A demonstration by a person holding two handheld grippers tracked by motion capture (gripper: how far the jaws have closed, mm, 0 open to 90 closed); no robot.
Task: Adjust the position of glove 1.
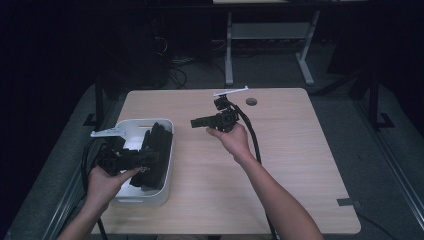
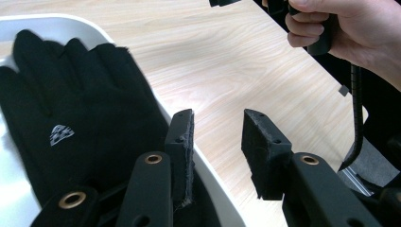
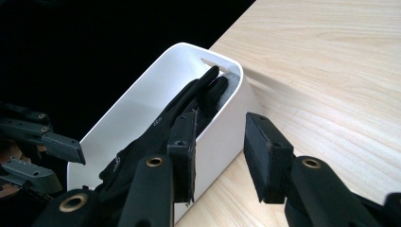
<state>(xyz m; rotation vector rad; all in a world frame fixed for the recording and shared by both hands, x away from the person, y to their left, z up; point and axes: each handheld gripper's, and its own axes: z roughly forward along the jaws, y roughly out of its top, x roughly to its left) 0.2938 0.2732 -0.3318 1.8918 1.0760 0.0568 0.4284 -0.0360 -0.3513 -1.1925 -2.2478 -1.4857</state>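
Dark floor and desk legs surround the pale wooden tabletop (image 1: pixel 280 165), where a white bin (image 1: pixel 167 150) sits at my left with black gloves (image 1: pixel 155 150) lying in it, fingers pointing toward the far end. My left hand-held gripper (image 1: pixel 152 157) hovers right over the bin; in the left gripper view its jaws stand apart with nothing between them, one pad above the glove (image 2: pixel 71 123), the other beyond the bin's rim (image 2: pixel 208 175) over bare wood. My right hand-held gripper (image 1: pixel 195 122) is raised over the middle of the tabletop, aimed leftward at the bin (image 3: pixel 222 123), jaws likewise released and empty. The gloves' long axis runs along the bin, away from me, and they lie just below and left of my left jaws, so I judge the left hand nearer for any pick.
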